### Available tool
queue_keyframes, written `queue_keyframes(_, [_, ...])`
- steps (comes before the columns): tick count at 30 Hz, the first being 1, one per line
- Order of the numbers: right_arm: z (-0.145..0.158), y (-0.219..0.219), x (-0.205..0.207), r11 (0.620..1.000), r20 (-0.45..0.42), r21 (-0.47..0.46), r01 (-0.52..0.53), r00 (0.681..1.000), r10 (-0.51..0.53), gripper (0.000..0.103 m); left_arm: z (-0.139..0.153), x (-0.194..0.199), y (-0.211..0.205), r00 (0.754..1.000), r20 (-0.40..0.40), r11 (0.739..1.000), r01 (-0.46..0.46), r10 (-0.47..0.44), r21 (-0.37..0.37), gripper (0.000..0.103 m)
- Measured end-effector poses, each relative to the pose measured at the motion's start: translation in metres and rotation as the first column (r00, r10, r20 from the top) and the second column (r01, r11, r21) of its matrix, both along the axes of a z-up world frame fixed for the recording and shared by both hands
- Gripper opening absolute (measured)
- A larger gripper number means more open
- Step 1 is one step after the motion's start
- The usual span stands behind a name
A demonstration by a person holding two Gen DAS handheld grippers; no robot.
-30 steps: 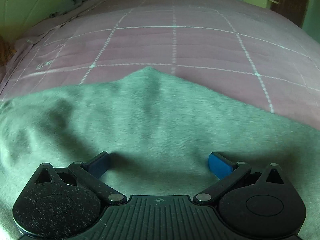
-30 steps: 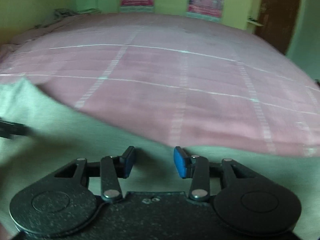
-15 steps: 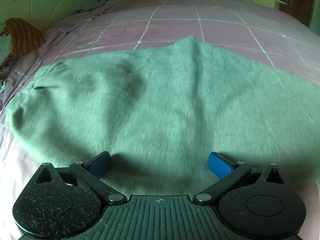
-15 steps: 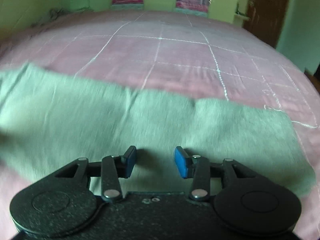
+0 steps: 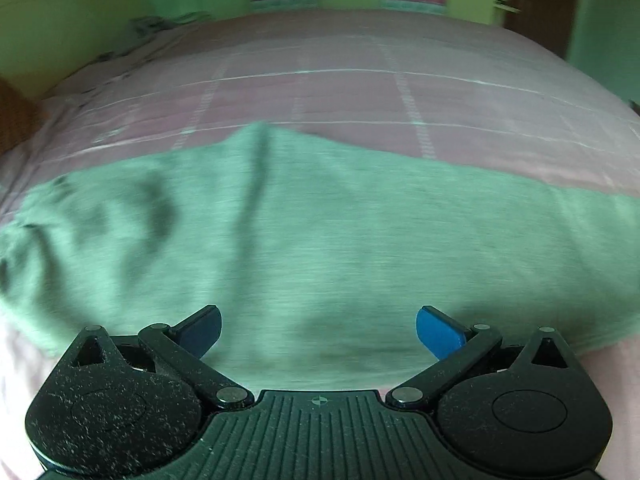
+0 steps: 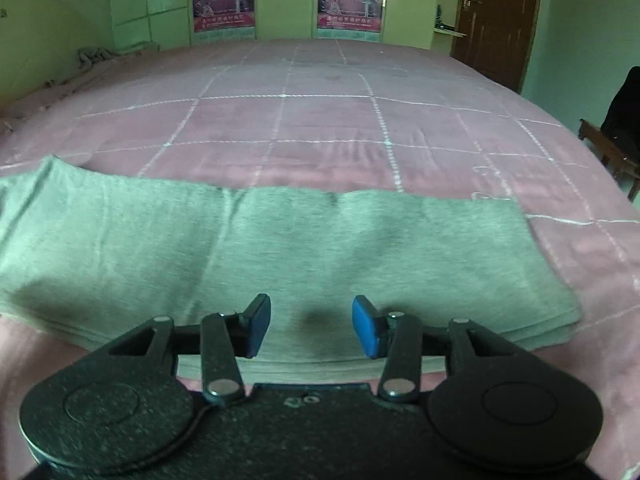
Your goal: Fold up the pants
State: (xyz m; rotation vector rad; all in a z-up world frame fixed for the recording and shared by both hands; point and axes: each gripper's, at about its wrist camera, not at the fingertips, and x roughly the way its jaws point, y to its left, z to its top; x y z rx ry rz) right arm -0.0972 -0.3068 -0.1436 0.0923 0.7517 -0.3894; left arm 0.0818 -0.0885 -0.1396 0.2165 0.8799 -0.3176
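Observation:
The grey pants (image 5: 320, 232) lie folded lengthwise as a long band across the pink bed, with a raised peak at their far edge in the left wrist view. The right wrist view shows the leg end of the pants (image 6: 360, 248), flat, with stacked layers along its near edge. My left gripper (image 5: 319, 330) hovers above the near edge of the cloth, open wide, with nothing between its blue pads. My right gripper (image 6: 311, 328) hangs over the near edge of the leg end; its jaws are opening, and no cloth is between them.
A pink bedspread (image 6: 320, 120) with a white grid pattern stretches far beyond the pants. A crumpled cloth (image 6: 96, 56) lies at the far left corner. Posters and green walls stand behind; a brown door (image 6: 496, 16) and a dark chair (image 6: 616, 136) are to the right.
Both grippers have pulled back from the pants, so more of the cloth and its near edge shows. The right jaws stand slightly wider. The pants lie flat on the bed.

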Motion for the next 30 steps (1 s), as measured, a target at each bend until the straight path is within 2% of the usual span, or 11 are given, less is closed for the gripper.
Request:
queue_keyframes(3, [-0.001,-0.014,-0.009,0.999,0.002,0.007,0.054,0.999,-0.054,0.047,-0.009,-0.005,-0.024,0.999,-0.005,0.999,0.038,-0.038,0.025,0.103])
queue_keyframes(5, [-0.004,-0.023,-0.016,0.997,-0.007,-0.002,0.082,0.997,-0.082,0.047,-0.023,-0.006,-0.031,0.998,-0.047,0.998,0.054,-0.052,0.043,0.103])
queue_keyframes(7, [-0.011,-0.032,-0.023,0.996,-0.037,-0.029,0.089,0.995,-0.090,0.047,-0.031,-0.010,-0.028,0.997,-0.066,0.999,0.033,-0.031,0.020,0.103])
queue_keyframes(12, [-0.009,-0.044,-0.033,0.997,-0.033,0.019,0.074,0.997,-0.073,0.047,-0.018,-0.006,-0.031,0.998,-0.065,1.000,0.026,-0.025,0.014,0.103])
queue_keyframes(14, [-0.003,-0.045,-0.038,0.995,0.002,0.029,0.095,0.995,-0.095,0.048,-0.015,-0.007,-0.039,0.997,-0.068,0.999,0.032,-0.033,-0.008,0.103])
queue_keyframes(19, [0.000,-0.049,-0.049,0.989,0.043,0.035,0.145,0.988,-0.146,0.050,-0.025,-0.014,-0.070,0.993,-0.083,0.996,0.087,-0.086,0.009,0.103])
queue_keyframes(22, [-0.004,-0.056,-0.051,0.987,0.026,0.016,0.160,0.987,-0.160,0.054,-0.033,-0.019,-0.069,0.994,-0.074,0.996,0.087,-0.086,0.007,0.103])
queue_keyframes(24, [-0.015,-0.066,-0.048,0.986,-0.022,0.035,0.163,0.987,-0.162,0.054,-0.032,-0.018,-0.068,0.993,-0.080,0.996,0.092,-0.091,0.006,0.103])
queue_keyframes(26, [-0.014,-0.072,-0.053,0.982,-0.001,0.070,0.173,0.985,-0.174,0.055,-0.030,-0.017,-0.067,0.992,-0.085,0.996,0.094,-0.093,0.004,0.103])
queue_keyframes(30, [-0.007,-0.073,-0.055,0.980,0.016,0.070,0.186,0.982,-0.187,0.056,-0.024,-0.016,-0.069,0.994,-0.084,0.998,0.069,-0.069,0.002,0.103])
